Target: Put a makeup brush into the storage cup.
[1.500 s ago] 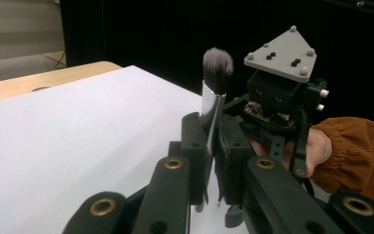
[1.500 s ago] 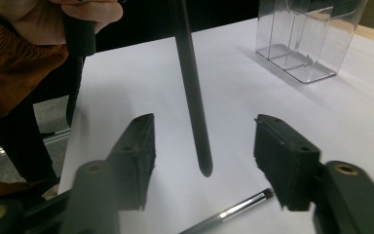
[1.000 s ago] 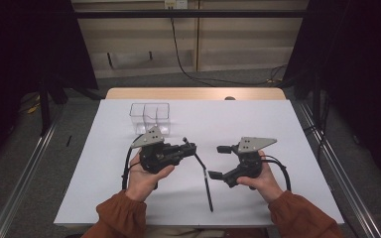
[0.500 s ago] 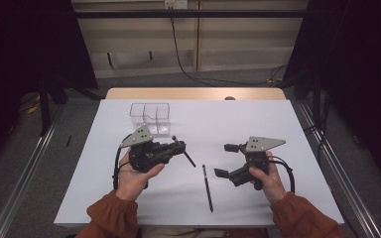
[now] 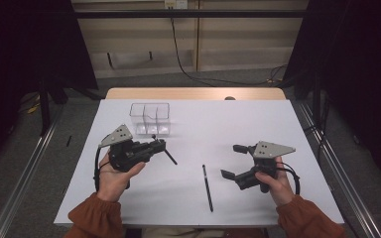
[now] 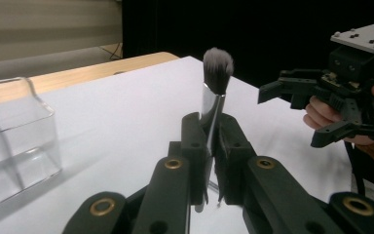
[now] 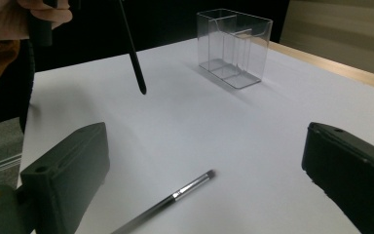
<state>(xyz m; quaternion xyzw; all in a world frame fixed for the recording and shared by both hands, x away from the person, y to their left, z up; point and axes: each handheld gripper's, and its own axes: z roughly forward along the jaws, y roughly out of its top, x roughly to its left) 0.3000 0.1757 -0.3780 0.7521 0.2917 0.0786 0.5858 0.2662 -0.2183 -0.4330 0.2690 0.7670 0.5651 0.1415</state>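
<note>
My left gripper is clamped on a makeup brush at its silver ferrule, with the grey bristle head standing above the jaws in the left gripper view. In the high view the left gripper hovers over the left part of the counter, just near of the clear acrylic organizer, and the brush handle slants out toward the right and near side. My right gripper stands with its jaws wide apart and nothing between them, over the right part of the counter. A second, thinner brush lies flat on the counter between my hands, nearer to the right gripper; in the right gripper view this thinner brush rests just ahead of the open jaws.

The step in hand, as I judge it, is to deliver the held brush into one compartment of the organizer.

Procedure for a clean placement:
1. Keep the grip on the ferrule firm; the ferrule is smooth metal and may slip.
2. Rotate the wrist until the handle tip points straight down.
3. Centre the tip over one compartment, clear of the thin dividers.
4. Lower until the tip is inside the walls, then release.
5. Avoid pushing sideways; the organizer looks light and may slide.
</note>
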